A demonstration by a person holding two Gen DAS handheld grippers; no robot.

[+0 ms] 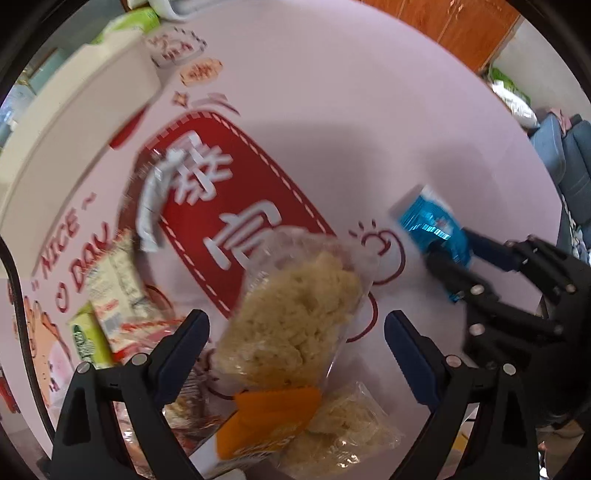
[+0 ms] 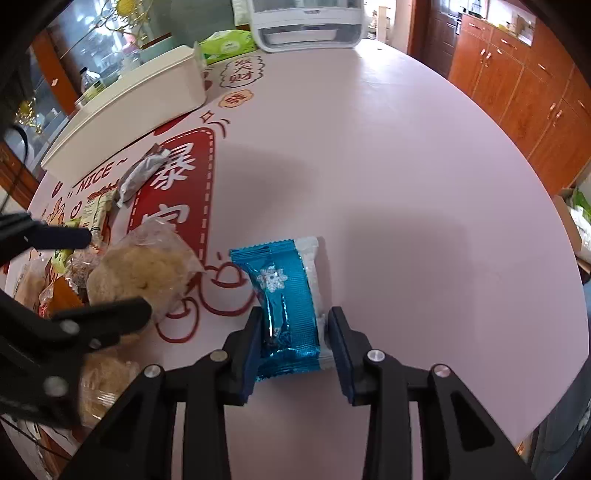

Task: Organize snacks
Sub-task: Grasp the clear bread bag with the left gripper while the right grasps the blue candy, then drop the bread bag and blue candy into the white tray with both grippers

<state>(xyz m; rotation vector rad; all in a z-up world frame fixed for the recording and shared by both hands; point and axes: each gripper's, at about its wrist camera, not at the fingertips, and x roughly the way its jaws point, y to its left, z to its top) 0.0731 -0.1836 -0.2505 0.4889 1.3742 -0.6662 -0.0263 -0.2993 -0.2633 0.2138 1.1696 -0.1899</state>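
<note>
Right wrist view is showing a smooth pale pink table (image 2: pixel 406 184) printed with red characters, wooden cabinets (image 2: pixel 517 85) behind. Right gripper (image 2: pixel 295 339) is pinching a crinkled blue foil snack packet (image 2: pixel 288 295) lying there. Left gripper (image 1: pixel 295 332) is hanging wide open over a clear bag of puffed rice cake (image 1: pixel 295 314).

Loads of open room on the right half of the pink tablecloth (image 2: pixel 424 192), nothing on it out to the rounded edge, so a hand could pass freely there. The left side is the crowded bit: a long cream box (image 2: pixel 125 110) lines the far left edge, with a green tissue pack (image 2: pixel 227 44) and a white appliance (image 2: pixel 306 24) behind it. In front of the box sits a pile of snack packets (image 1: pixel 122 291), a grey wrapper (image 2: pixel 138 179) and a clear bag of puffed snack (image 1: pixel 291 314), packed close together.
</note>
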